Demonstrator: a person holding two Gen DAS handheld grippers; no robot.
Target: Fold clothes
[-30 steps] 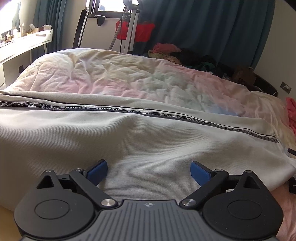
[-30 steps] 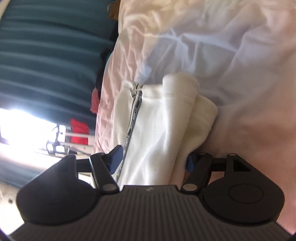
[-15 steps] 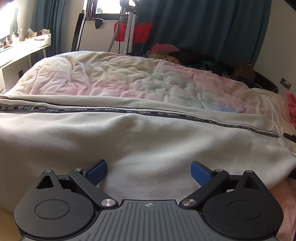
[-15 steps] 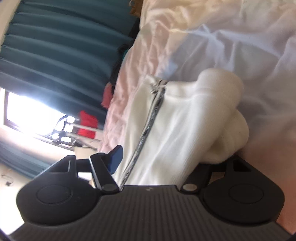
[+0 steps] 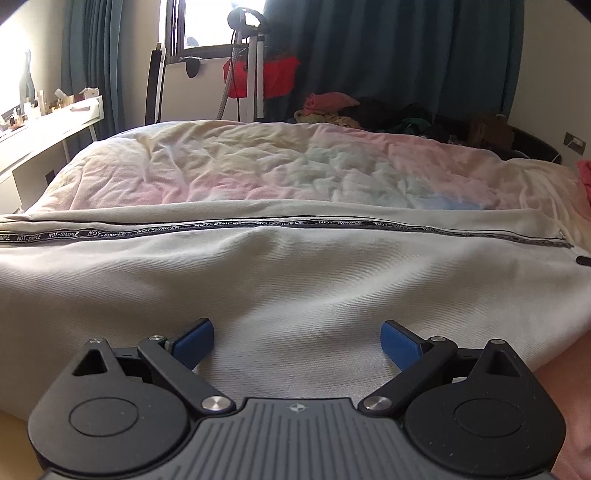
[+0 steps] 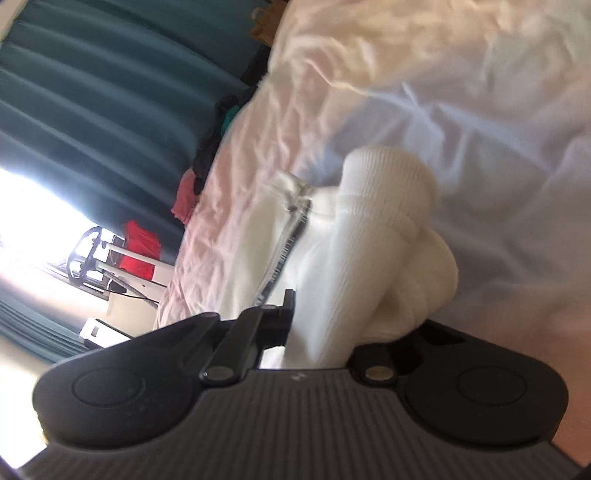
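I see the white zip-up garment [image 5: 295, 280] spread across the bed [image 5: 258, 166], nearer me than the window [image 5: 207, 22] and teal curtains [image 5: 406, 48]. My left hand-held gripper [image 5: 297, 341] hovers above it, fingers apart. My right hand-held gripper [image 6: 325, 325] is clamped on its bunched ribbed hem [image 6: 388, 236].

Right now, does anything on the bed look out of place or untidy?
Yes: a heap of clothes lies unfolded at the far end of the bed. The white garment lies flat, and only its end is bunched where the right gripper has shut on it.
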